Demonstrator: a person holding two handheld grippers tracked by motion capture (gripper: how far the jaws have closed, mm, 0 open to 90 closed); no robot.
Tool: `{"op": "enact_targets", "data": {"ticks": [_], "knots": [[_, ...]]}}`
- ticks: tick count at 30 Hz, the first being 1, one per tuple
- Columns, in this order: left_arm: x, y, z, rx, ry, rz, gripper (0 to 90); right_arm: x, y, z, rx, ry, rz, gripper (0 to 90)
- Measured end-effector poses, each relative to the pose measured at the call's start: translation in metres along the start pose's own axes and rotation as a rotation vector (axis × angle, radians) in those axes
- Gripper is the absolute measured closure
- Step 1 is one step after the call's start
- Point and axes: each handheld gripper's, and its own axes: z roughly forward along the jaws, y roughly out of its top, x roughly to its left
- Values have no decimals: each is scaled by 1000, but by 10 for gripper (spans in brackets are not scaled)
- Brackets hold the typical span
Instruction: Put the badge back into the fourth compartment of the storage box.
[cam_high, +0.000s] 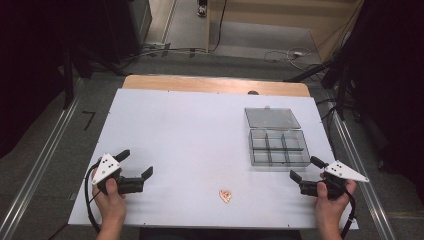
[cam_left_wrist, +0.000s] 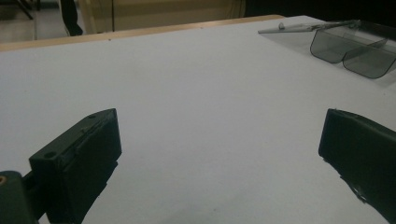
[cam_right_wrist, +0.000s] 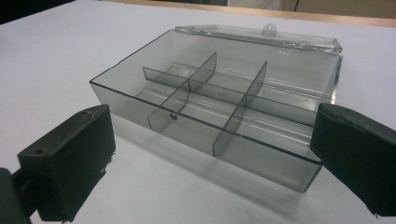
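Observation:
A clear grey plastic box (cam_high: 278, 146) with several compartments lies on the white table (cam_high: 190, 130) at the right, its lid (cam_high: 271, 118) folded open behind it. In the right gripper view the box (cam_right_wrist: 219, 107) is close ahead and holds nothing that I can see. A small orange-and-white piece (cam_high: 225, 195) lies near the front edge, between my hands. My left gripper (cam_high: 135, 164) rests at the front left, open, nothing between its jaws. My right gripper (cam_high: 306, 169) sits at the front right, just below the box, open and free. The left gripper view catches the box (cam_left_wrist: 355, 51) far off at the upper right.
A wooden strip (cam_high: 215, 84) runs along the table's far edge. Beyond it lie floor, cables (cam_high: 290, 54) and dark stands (cam_high: 345, 75). Metal rails (cam_high: 37, 160) run along both sides of the table. White table surface spreads wide between the grippers and the box.

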Motion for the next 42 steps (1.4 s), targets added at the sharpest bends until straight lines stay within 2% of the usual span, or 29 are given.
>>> {"op": "enact_targets", "data": {"ticks": [8, 14, 22, 37, 42], "knots": [[-1, 0, 0, 8, -13, 2, 1, 11, 9, 3, 4, 43, -1, 0], [-2, -1, 0, 7, -13, 4, 1, 19, 18, 2, 1, 53, -7, 0], [-2, -1, 0, 10, -14, 4, 2, 36, 25, 12, 32, 89, -51, 0], [-3, -1, 1, 20, -20, 4, 2, 56, 34, 23, 50, 160, -61, 0], [-3, -1, 1, 20, -23, 4, 2, 64, 38, 28, 64, 162, -75, 0]]}}
